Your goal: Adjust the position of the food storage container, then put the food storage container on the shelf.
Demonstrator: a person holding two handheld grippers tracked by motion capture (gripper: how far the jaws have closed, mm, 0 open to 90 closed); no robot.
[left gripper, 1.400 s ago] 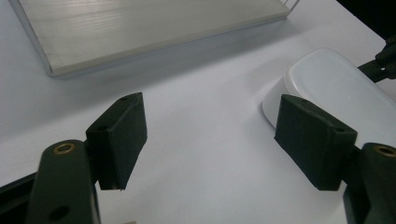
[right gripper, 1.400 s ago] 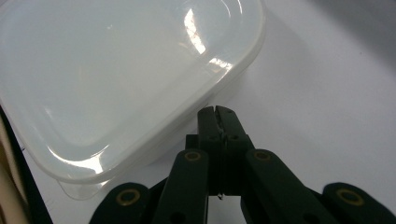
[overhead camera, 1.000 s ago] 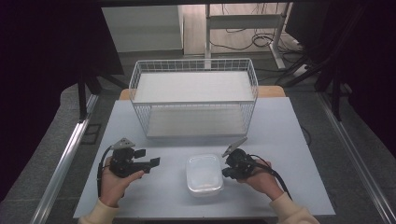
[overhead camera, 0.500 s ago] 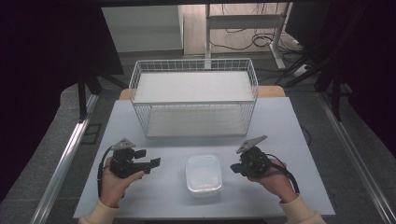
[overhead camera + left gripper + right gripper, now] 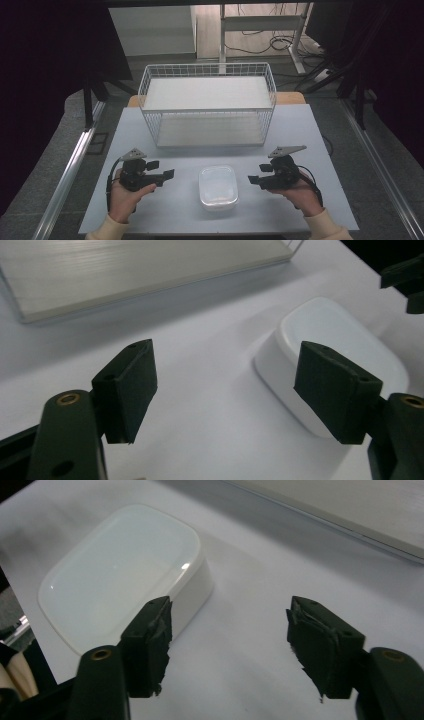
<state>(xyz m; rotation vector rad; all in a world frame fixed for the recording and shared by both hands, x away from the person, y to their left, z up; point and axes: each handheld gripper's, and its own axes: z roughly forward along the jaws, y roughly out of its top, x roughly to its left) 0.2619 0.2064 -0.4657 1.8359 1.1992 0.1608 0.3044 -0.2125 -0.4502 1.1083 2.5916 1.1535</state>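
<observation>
A white rounded container with its lid on [image 5: 217,187] lies on the table's near middle; it also shows in the left gripper view [image 5: 340,340] and the right gripper view [image 5: 120,575]. My left gripper [image 5: 161,169] is held to its left, pointing at it, open with nothing between its pads [image 5: 225,385]. On the container's right, a short gap away, my right gripper [image 5: 258,174] points at it. Its jaws have just been opening and stand open around bare table [image 5: 230,640]. A jaw of the right gripper [image 5: 405,282] shows beyond the container in the left gripper view.
A white wire basket [image 5: 207,111] with a pale board inside stands at the back middle of the white table [image 5: 300,130]. Dark floor, rails and cables surround the table.
The right gripper has drawn back to the right from the container's right edge, and its jaws have gone from shut to open. The left hand has kept still.
</observation>
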